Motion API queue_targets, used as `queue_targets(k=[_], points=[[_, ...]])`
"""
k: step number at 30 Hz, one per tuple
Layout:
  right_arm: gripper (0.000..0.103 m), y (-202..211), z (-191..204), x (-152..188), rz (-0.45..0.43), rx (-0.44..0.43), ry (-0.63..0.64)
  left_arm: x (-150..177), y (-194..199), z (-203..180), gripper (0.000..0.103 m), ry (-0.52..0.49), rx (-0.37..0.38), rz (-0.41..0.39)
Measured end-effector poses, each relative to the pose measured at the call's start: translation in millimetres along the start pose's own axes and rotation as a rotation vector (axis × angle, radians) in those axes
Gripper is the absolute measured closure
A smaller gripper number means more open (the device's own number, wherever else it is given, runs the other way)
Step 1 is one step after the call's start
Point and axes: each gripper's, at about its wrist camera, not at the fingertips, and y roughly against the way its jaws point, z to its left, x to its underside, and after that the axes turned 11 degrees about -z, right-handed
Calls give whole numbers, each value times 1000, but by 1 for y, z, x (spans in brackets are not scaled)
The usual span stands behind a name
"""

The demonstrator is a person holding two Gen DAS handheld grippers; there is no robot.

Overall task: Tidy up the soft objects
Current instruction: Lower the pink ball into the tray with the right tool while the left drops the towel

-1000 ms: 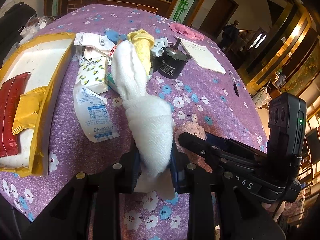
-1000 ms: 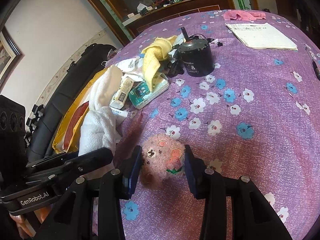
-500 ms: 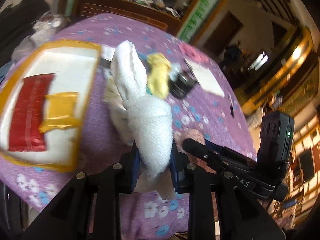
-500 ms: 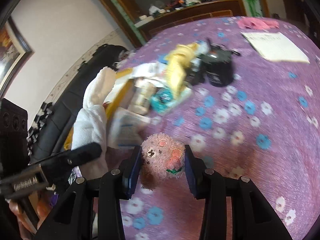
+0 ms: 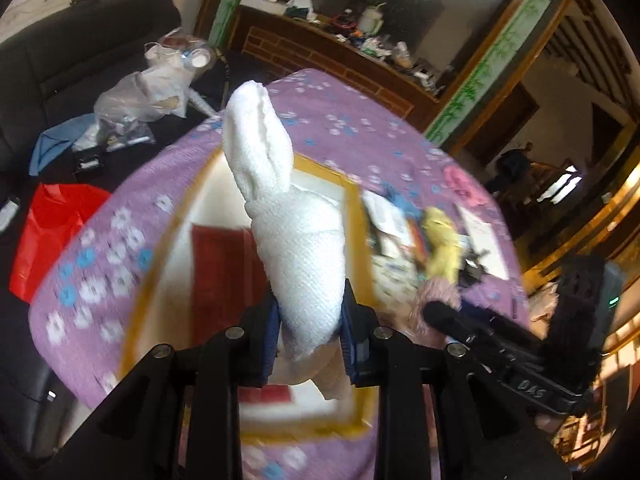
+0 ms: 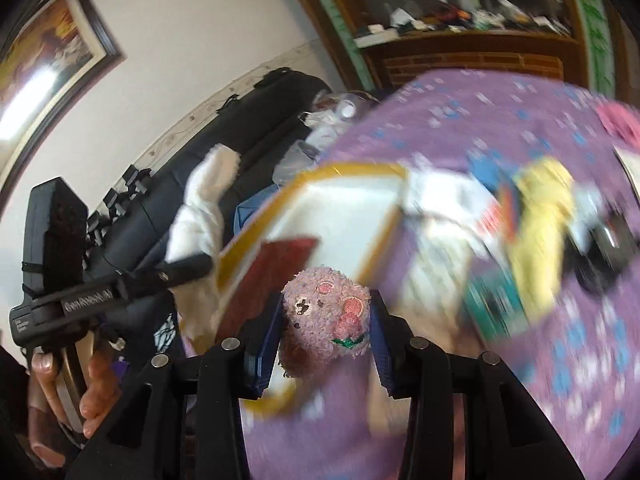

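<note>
Left hand-held gripper clamped on white towel; right hand-held gripper clamped on pink plush; both above yellow-rimmed tray at table edge, seemingly for sorting.

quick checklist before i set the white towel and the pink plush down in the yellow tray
1. Left claw grips the white towel: ok, pads press both sides.
2. Right claw grips the pink plush: ok, held between both pads.
3. Yellow tray in sight below the towel: ok.
4. Free space in the tray: ok, white floor shows beside the red packet.
5. Towel's free end clear of clutter: ok, it sticks up above the table.
6. Exact height above the tray: cannot tell, both views are blurred.
</note>
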Motion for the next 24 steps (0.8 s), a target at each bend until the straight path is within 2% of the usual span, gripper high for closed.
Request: queue_targets(k=[2, 6, 10, 11, 13, 15, 17, 18, 19, 20, 24], points=[[62, -25, 2, -9, 16, 6, 24, -6, -16, 6, 79, -22, -26, 13], [61, -78, 8, -20, 48, 50, 60, -8, -54, 14, 79, -88, -123, 63], [57, -110, 12, -16, 83, 71, 51, -3, -72, 16, 77, -117, -161, 89], [55, -116, 14, -14, 88, 73, 50, -2, -73, 16, 74, -117, -166, 86], [54, -119, 17, -13, 97, 78, 43, 1, -73, 18, 70, -96, -140, 92], [46, -117, 15, -13, 96, 78, 20, 3, -72, 20, 66, -74, -112, 105], [40, -112, 11, -15, 80, 54, -11, 7, -66, 20, 50, -69, -93, 100], [32, -107, 12, -17, 65, 30, -29, 8, -61, 17, 45, -71, -91, 85], [25, -99, 10, -17, 52, 21, -39, 10, -54, 14, 34, -75, -97, 59], [15, -89, 11, -17, 29, 21, -46, 12, -48, 11, 28, -78, -112, 36], [14, -48, 15, -11, -28, -3, -42, 25, -24, -10, 28, -111, -138, -15]])
